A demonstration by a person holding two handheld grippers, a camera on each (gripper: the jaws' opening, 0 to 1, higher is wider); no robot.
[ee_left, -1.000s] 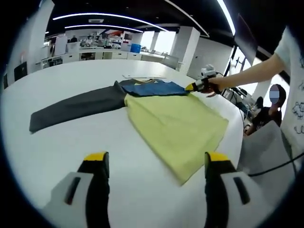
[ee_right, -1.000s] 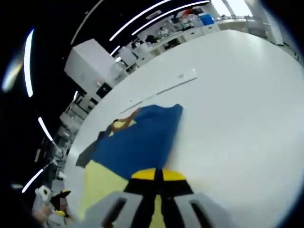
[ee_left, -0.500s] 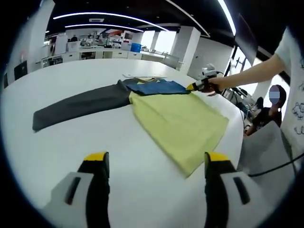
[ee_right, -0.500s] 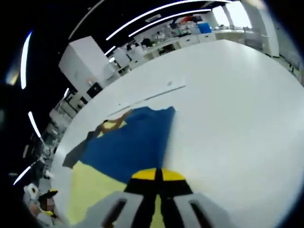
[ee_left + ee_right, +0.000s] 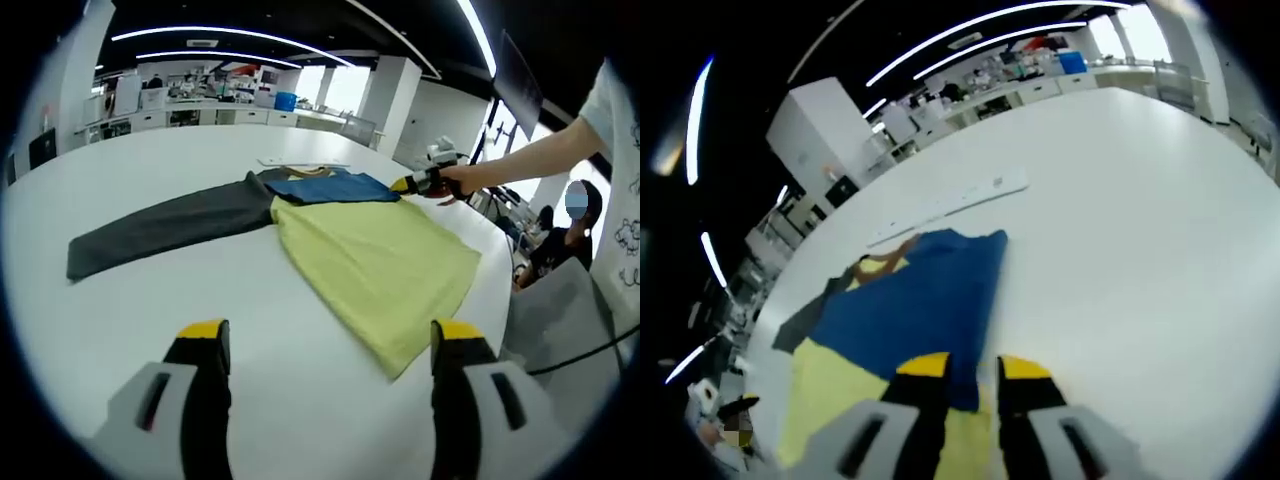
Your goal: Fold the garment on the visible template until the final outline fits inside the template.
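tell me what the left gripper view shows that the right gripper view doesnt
Left gripper view alone: the garment's whole yellow-green body, the full dark grey sleeve, the right gripper at the blue panel's edge, and the open left gripper. Right gripper view alone: a close look at the blue panel with the right gripper's jaws slightly parted at its near edge, and a white strip beyond. Both share the garment and the white table.

A large white table (image 5: 120, 330) carries everything. Spread flat on it lies a garment (image 5: 370, 255) with a yellow-green body, a blue upper section (image 5: 910, 305) and a long dark grey sleeve (image 5: 165, 225) stretching away to one side. Just beyond the blue section, a thin white strip (image 5: 950, 205) lies on the tabletop, close to the collar.
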